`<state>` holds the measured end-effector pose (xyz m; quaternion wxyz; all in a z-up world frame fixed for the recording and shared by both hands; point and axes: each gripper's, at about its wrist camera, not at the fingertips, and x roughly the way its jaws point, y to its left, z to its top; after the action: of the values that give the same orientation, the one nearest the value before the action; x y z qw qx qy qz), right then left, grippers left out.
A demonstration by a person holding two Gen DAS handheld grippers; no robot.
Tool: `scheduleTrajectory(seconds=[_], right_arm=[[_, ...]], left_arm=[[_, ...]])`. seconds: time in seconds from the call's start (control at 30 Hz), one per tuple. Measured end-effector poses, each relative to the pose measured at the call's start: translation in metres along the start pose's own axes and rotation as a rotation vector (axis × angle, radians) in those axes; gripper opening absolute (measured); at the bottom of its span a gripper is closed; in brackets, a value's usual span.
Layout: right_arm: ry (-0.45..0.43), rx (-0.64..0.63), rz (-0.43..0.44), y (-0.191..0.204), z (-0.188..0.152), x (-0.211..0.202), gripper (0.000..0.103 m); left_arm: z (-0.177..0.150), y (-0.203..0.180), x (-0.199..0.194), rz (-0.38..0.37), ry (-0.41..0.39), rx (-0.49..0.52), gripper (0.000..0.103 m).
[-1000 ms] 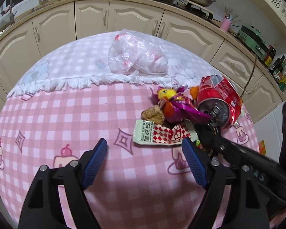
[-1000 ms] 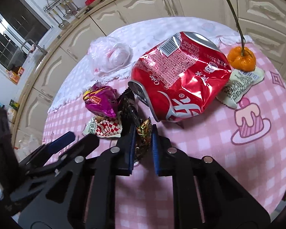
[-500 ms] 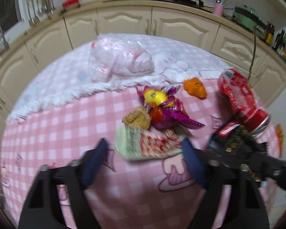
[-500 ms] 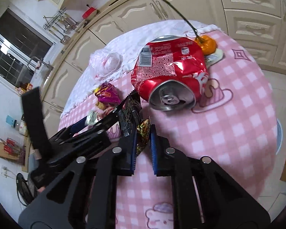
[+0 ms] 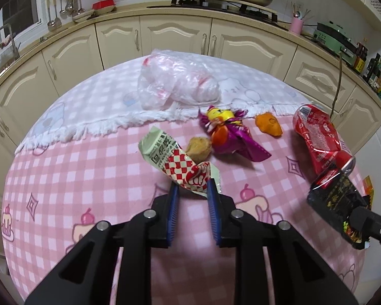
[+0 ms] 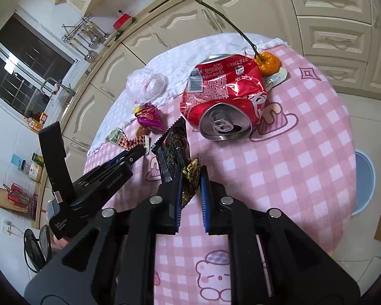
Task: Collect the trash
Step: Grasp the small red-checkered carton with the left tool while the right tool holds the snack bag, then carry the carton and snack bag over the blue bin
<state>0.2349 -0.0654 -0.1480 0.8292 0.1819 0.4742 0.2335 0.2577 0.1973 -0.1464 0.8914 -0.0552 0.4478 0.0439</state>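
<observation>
Here my left gripper (image 5: 190, 188) is closed on the red-and-white checked sachet (image 5: 174, 161), a flat, creased packet with a pale green printed end that rises toward 11 o'clock above the pink checked tablecloth (image 5: 89, 178). My right gripper (image 6: 190, 178) pinches a black crinkled wrapper (image 6: 174, 152) with serrated edges, its free end standing up toward 11 o'clock. Beyond it at 12 o'clock lies the crushed red can (image 6: 223, 101), mouth facing me, with a small orange fruit (image 6: 269, 63) touching its far side at 1 o'clock. A purple candy wrapper (image 5: 231, 137) and a brown crumb-like lump (image 5: 198, 148) sit just beyond the sachet; a plastic bag (image 5: 177, 84) rests farther off at 12 o'clock. Bare cloth lies at 9 o'clock of the left gripper; the table edge (image 6: 343, 137) curves at 3 o'clock.
</observation>
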Motion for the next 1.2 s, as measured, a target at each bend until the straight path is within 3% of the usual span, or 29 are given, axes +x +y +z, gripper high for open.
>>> scheduleTrajectory(seconds=[0.3,0.5,0.8,1.2], right_arm=[[-0.053,-0.012,-0.001,0.002,0.000,-0.022,0.013],[-0.115,-0.010,-0.021,-0.007,0.007,-0.051,0.013],[-0.239,0.032,-0.091,-0.050,0.019,-0.116,0.013],[-0.387,0.155,-0.277,-0.157,0.020,-0.216,0.013]], left_arm=[[-0.012,-0.010,-0.027,-0.002,-0.040,-0.004,0.021],[-0.008,-0.046,-0.049,-0.052,-0.086,0.044,0.021],[0.013,-0.137,-0.076,-0.152,-0.149,0.135,0.021],[-0.003,-0.316,-0.080,-0.284,-0.141,0.310,0.021]])
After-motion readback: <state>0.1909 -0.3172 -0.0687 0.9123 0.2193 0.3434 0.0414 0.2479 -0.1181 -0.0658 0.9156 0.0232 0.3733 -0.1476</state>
